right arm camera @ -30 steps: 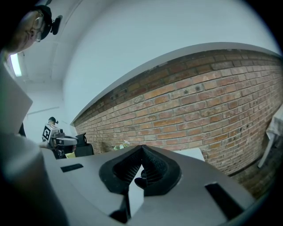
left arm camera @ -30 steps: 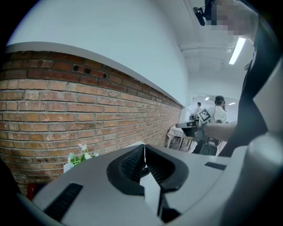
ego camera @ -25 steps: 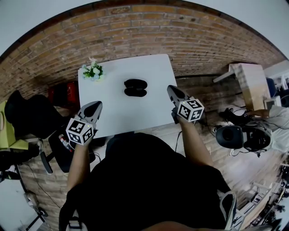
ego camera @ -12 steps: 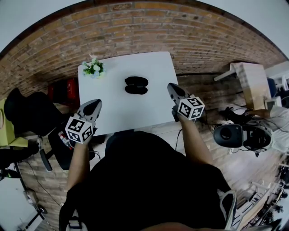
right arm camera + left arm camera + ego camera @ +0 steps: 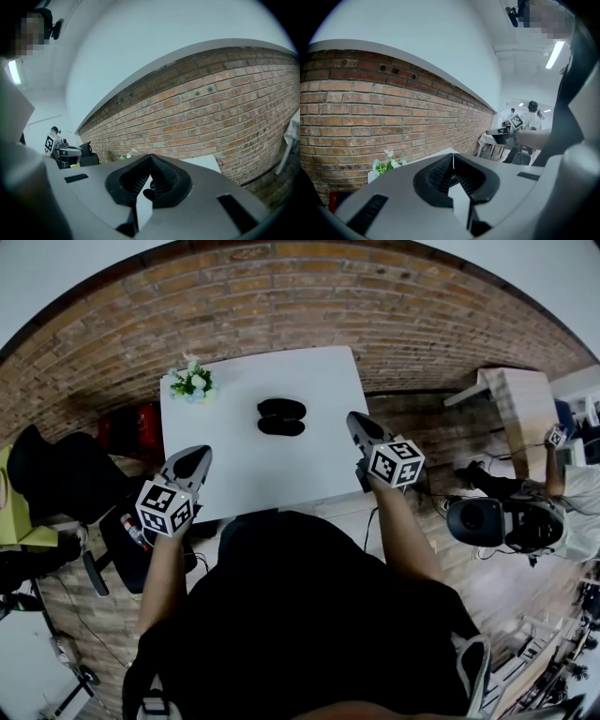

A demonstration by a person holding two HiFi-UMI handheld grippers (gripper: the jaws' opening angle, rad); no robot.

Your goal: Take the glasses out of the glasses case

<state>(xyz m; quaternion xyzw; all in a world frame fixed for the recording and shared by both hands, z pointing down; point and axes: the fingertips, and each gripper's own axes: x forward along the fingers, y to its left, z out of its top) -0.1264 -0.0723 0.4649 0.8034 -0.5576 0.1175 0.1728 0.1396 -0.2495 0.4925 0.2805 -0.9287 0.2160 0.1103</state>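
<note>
Plainly, the black oval glasses case (image 5: 281,418) lies far-centre on the white table (image 5: 234,479), apart from left gripper (image 5: 192,460) and right gripper (image 5: 359,425), both closed, empty. Probably light, rigid, slick: pinch its rim.

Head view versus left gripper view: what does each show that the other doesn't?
Only the head view: the dark glasses case lying mid-table, and the person's dark top. Only the left gripper view: the left claw seen close, jaws together with nothing between them, and a ceiling light. Both: the flowers, the brick wall and the white table.
</note>
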